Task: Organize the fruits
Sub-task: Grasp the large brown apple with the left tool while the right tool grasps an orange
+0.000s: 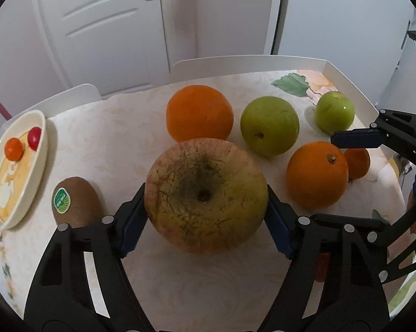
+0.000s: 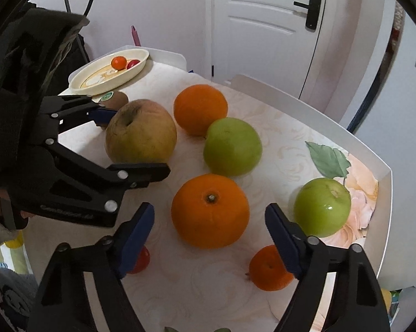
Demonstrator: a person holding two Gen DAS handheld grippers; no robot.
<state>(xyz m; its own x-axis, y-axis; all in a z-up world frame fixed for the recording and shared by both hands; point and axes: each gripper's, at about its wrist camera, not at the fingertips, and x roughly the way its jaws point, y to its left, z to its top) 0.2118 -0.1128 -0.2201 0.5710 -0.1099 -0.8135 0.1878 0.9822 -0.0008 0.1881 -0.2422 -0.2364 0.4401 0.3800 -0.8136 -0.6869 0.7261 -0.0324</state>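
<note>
My left gripper [image 1: 206, 215] is shut on a big yellow-brown apple [image 1: 206, 195], both blue pads against its sides; the pair also shows in the right wrist view [image 2: 140, 131]. My right gripper [image 2: 209, 239] is open and empty, above an orange [image 2: 210, 210] and a small mandarin [image 2: 266, 272]. A second orange [image 1: 199, 116], a dull green apple [image 1: 269, 126], a shiny green apple [image 1: 334, 112] and a kiwi [image 1: 75, 202] lie on the table. An oval cream dish [image 1: 3, 215] at the left holds a small mandarin [image 1: 14, 148] and a cherry tomato [image 1: 35, 137].
The table has a floral cloth [image 2: 357, 182] and a white raised rim [image 2: 385, 193]. A red tomato [image 2: 141, 262] lies under my right gripper's left finger. White chairs [image 1: 235, 63] and a door [image 1: 102, 22] stand behind the table.
</note>
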